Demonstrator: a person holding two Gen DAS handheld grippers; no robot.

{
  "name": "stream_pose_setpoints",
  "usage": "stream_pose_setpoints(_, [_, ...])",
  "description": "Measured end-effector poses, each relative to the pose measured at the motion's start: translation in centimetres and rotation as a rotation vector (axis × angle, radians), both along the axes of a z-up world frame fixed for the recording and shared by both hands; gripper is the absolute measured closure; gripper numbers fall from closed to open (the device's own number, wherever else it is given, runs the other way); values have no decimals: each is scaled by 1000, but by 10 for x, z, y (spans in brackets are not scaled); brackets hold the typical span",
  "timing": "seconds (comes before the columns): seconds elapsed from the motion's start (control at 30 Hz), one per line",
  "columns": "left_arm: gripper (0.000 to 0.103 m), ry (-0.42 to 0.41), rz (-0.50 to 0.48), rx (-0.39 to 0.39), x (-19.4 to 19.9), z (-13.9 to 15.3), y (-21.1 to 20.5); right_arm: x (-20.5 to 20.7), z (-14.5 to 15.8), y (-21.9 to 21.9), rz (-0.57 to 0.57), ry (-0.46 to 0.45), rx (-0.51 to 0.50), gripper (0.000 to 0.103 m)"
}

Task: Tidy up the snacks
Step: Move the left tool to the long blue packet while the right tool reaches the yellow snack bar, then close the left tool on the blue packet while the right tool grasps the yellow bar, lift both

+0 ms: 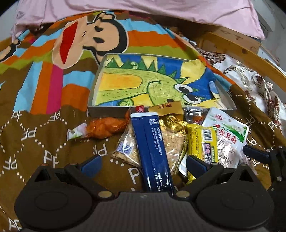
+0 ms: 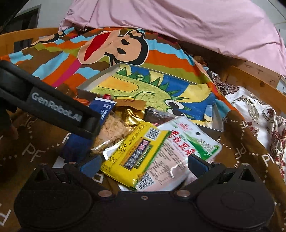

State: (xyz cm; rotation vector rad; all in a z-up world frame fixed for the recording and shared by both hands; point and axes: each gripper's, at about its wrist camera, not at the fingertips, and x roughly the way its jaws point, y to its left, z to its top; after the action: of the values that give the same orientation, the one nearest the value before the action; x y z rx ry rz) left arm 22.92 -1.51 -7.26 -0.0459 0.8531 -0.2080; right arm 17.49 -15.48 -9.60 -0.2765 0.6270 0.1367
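Nearest the left wrist camera, the left gripper (image 1: 143, 163) stands with its blue-padded jaws wide apart, straddling the near end of a long dark blue box (image 1: 152, 151) that lies on top of the snack heap; nothing is clamped, so this reads as lining up a grasp. Just right of the blue box lie a yellow packet (image 1: 202, 142) and, beyond it, a white-and-green pouch (image 1: 228, 132). In its own view the right gripper (image 2: 143, 163) is likewise spread, bracketing the yellow packet (image 2: 135, 157) and the pouch (image 2: 180, 148), gripping neither. Under the blue box sits a clear bag of crumbly snack (image 1: 171, 141), with an orange bag (image 1: 105, 127) to its left. All of these rest on the patterned bedspread (image 1: 44, 142). Directly beyond the blue box waits a shallow tray with a dinosaur drawing (image 1: 105, 113), still holding no snacks, probably the intended destination. Farthest is pink bedding (image 1: 160, 9).
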Motion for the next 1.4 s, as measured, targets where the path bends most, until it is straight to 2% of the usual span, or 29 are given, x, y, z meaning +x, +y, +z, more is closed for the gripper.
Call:
stream_pose_setpoints(0.1, [2,26,6,15,5,-4,-1,4,-5,12,10,-14,-40,2])
stream_pose_setpoints(0.2, [5,57,11,-3,10,-10,0,7,-11,18,-6,-31,-88,9])
stream_pose_setpoints(0.43, [15,87,-11,-67,13,-19,3,9,-17,17,-11,-16,-65,17])
stream_pose_setpoints(0.53, [24,97,-28,-80,13,-21,1,8,-20,21,1,0,-70,24])
stream_pose_setpoints(0.67, [39,97,-42,-71,15,-24,-2,5,-24,28,-2,13,-87,29])
stream_pose_setpoints(0.77, [42,91,-49,-76,15,-25,-2,2,-25,29,-2,13,-95,35])
stream_pose_setpoints(0.9, [55,96,-58,-86,13,-25,-2,-1,-20,24,-11,29,-62,42])
stream_pose_setpoints(1.03, [55,96,-63,-79,11,-24,-3,-4,-17,21,-24,41,-45,43])
stream_pose_setpoints(1.17, [39,103,-65,-84,14,-25,-4,-4,-19,24,-24,53,-69,42])
stream_pose_setpoints(1.3, [41,105,-67,-64,16,-28,-8,-4,-20,25,-24,51,-76,41])
stream_pose_setpoints(1.33, [42,105,-65,-64,15,-28,-8,-4,-20,25,-24,52,-69,42])
stream_pose_setpoints(1.4, [53,112,-67,-83,15,-27,-7,-4,-19,23,-29,51,-51,44])
